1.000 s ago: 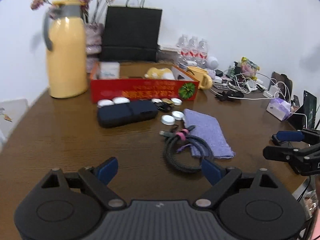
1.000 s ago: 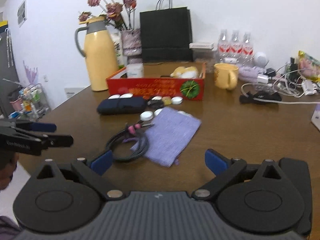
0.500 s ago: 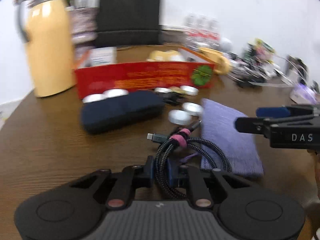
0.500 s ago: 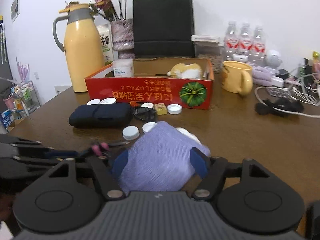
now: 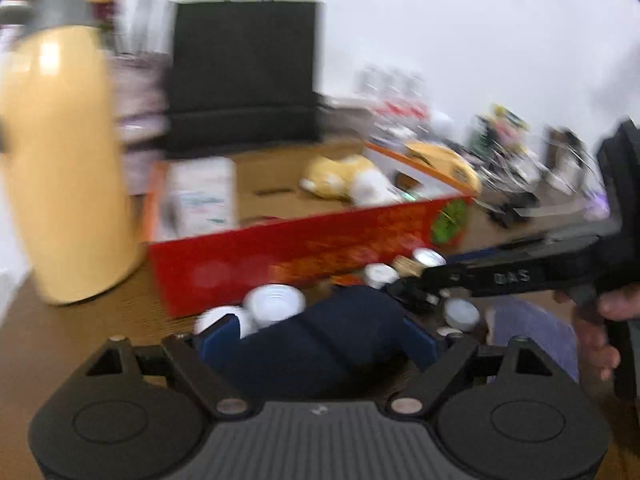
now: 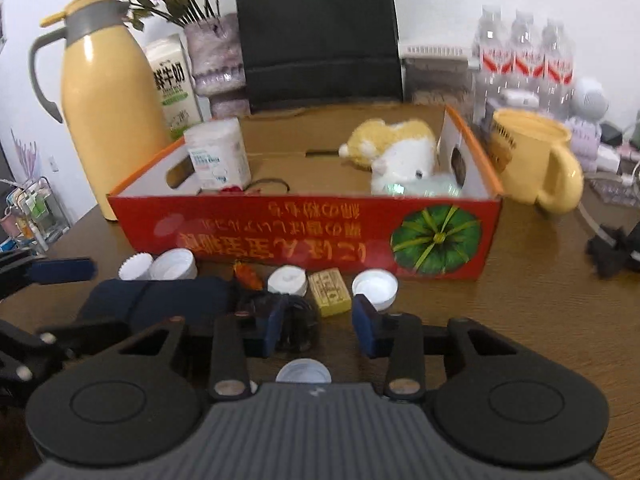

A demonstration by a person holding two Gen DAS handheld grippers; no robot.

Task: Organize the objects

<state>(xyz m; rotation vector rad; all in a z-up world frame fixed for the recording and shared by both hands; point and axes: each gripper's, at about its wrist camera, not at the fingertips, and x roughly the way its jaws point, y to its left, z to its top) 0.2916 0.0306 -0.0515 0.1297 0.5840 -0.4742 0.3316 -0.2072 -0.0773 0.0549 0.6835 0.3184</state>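
Dark blue pouch [image 5: 320, 344] lies between the left gripper's [image 5: 320, 336] widening fingers; beyond them, the red box [image 6: 304, 232] holds a plush toy [image 6: 396, 152]. The right gripper's [image 6: 316, 324] fingers are narrowing, gripping nothing.

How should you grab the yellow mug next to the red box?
The yellow mug stands upright beside the red box's right end, with its handle sticking out to the right, away from the box. I would probably come from that open right side and close the fingers across the handle. The round body looks wide, and the box blocks the left.
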